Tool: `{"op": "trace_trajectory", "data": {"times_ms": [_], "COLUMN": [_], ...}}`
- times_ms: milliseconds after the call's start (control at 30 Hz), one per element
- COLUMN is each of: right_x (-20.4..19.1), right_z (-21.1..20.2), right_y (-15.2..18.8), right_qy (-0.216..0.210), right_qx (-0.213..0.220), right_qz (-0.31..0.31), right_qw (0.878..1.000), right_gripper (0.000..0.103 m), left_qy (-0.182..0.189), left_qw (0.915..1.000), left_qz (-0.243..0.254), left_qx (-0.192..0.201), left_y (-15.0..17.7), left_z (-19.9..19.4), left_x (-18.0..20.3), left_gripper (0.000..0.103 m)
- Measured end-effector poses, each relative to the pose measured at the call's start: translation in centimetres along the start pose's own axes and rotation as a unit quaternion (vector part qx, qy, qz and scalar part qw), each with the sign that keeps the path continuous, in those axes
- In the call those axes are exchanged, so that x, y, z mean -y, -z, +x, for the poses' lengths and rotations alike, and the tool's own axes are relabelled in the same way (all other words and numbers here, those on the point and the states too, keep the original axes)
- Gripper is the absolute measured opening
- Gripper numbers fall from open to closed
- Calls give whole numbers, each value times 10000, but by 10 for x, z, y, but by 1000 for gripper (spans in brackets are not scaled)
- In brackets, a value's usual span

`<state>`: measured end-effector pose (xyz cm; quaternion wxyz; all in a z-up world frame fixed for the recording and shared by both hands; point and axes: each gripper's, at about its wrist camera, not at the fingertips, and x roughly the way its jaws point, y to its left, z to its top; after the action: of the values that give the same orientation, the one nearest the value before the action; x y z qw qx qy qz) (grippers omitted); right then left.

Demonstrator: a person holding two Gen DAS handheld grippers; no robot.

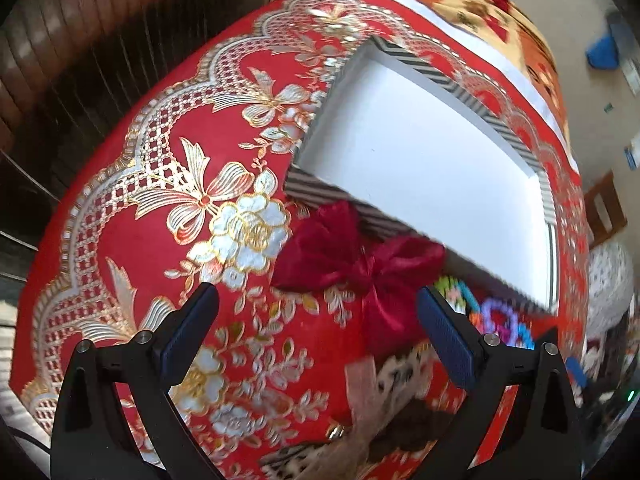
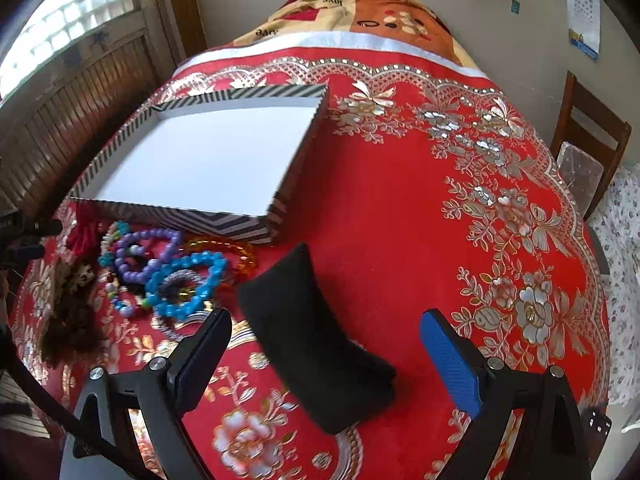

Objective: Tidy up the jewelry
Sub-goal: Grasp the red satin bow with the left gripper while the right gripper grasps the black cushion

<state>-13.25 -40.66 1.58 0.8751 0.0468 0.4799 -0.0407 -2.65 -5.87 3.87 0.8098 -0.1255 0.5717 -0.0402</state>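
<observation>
While both jaws gape empty, the black cushion (image 2: pixel 316 344) lies between the right gripper (image 2: pixel 326 344) tips

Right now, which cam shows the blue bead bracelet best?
Right wrist. The blue bead bracelet lies sharp and nearly whole in the pile in front of the striped box. The left wrist view shows only a blurred blue sliver near the right finger of the left gripper.
</observation>
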Motion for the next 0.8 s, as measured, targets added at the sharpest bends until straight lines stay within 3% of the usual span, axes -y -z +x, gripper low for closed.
{"op": "trace_trajectory", "data": {"times_ms": [100, 300, 367, 400, 467, 500, 567, 633, 733, 767, 800], "right_x": [3, 4, 5, 5, 4, 3, 0, -4, -8, -9, -8], "right_z": [7, 20, 23, 24, 27, 26, 25, 23, 16, 13, 8], "right_y": [-1, -3, -4, -4, -3, -1, 1, 1, 2, 3, 4], "right_qy": [-16, -33, -105, -158, -380, -393, -589, -557, -564, -580, -623], "right_qx": [-30, -89, -102, -95, -137, -64, -4, 9, 57, 79, 107], "right_qz": [52, 35, 82, 97, 170, 175, 180, 184, 141, 162, 214], "right_qw": [10000, 9999, 9999, 9998, 9990, 9991, 9981, 9983, 9983, 9982, 9978], "right_gripper": [94, 94, 92, 89, 65, 64, 40, 34, 22, 20, 19], "left_qy": [58, -60, -88, -91, -242, -263, -178, 16, 13, 35, 45], "left_qw": [9993, 9993, 9992, 9996, 9996, 9993, 9992, 9988, 9983, 9982, 9982], "left_qz": [-364, -346, -361, -253, 119, 246, 358, 449, 557, 574, 591], "left_qx": [8, -126, -151, -127, -91, -66, -76, -183, -173, -148, -125], "left_y": [-9, -17, -18, -17, -16, -14, -13, -12, -6, -4, -2], "left_z": [5, 26, 30, 29, 29, 29, 28, 28, 20, 15, 11], "left_x": [-3, 9, 9, 12, 18, 20, 20, 19, 17, 15, 15], "left_gripper": [99, 98, 88, 84, 64, 58, 38, 29, 21, 13, 12]}}
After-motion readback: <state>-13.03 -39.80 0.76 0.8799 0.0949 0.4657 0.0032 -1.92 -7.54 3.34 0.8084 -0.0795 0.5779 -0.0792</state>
